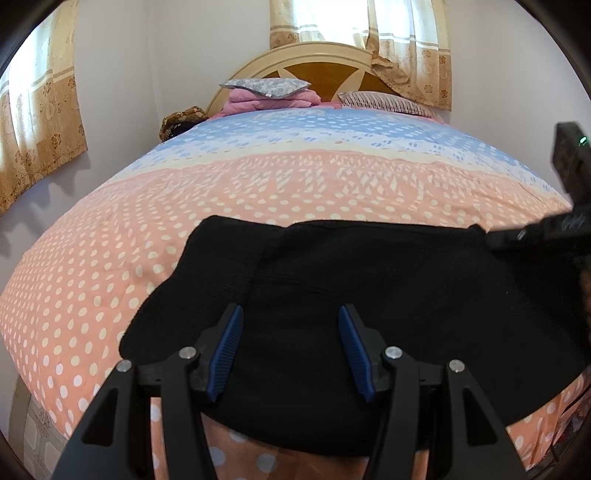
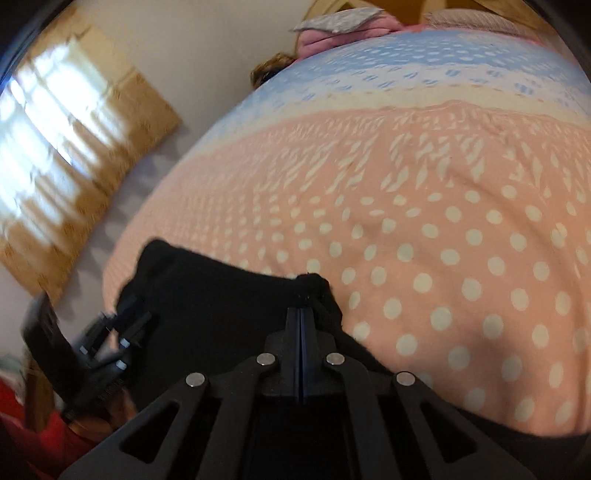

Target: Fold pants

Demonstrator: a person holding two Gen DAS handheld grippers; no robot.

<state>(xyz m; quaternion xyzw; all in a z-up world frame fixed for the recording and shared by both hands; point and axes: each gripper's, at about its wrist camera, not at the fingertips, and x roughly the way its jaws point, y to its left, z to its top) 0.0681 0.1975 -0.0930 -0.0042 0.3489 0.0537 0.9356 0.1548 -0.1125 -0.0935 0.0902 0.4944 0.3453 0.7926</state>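
Left wrist view: black pants (image 1: pixel 351 314) spread flat across the near edge of a bed, on a bedspread (image 1: pixel 258 184) dotted white on peach near and patterned blue farther off. Left gripper (image 1: pixel 290 345) above the near part of the cloth, blue-padded fingers (image 1: pixel 225 350) spread wide, nothing between them. At the right edge, the right gripper (image 1: pixel 532 236) reaching in to the far right corner of the pants; finger state hidden from here. At the far end, a cream and brown headboard (image 1: pixel 314 62), with a grey patterned cushion (image 1: pixel 266 86) on top of a folded pink blanket (image 1: pixel 273 99), and a striped pillow (image 1: pixel 384 101) just right of them. Beige floral curtains (image 1: pixel 37 122) on the left wall and behind the headboard.

Right wrist view: blurred. Right gripper (image 2: pixel 301 314) with fingers pressed together, pinching a bunched corner of the pants (image 2: pixel 221 314) at the fingertips. Rest of the black cloth lying to the left and near, on the peach dotted bedspread (image 2: pixel 461 258). Left gripper (image 2: pixel 107 343) at the left, over the left part of the cloth, too smeared to read its fingers. Curtain (image 2: pixel 74 147) on the left wall; pink blanket (image 2: pixel 321 40) and grey cushion (image 2: pixel 336 20) at the far end.
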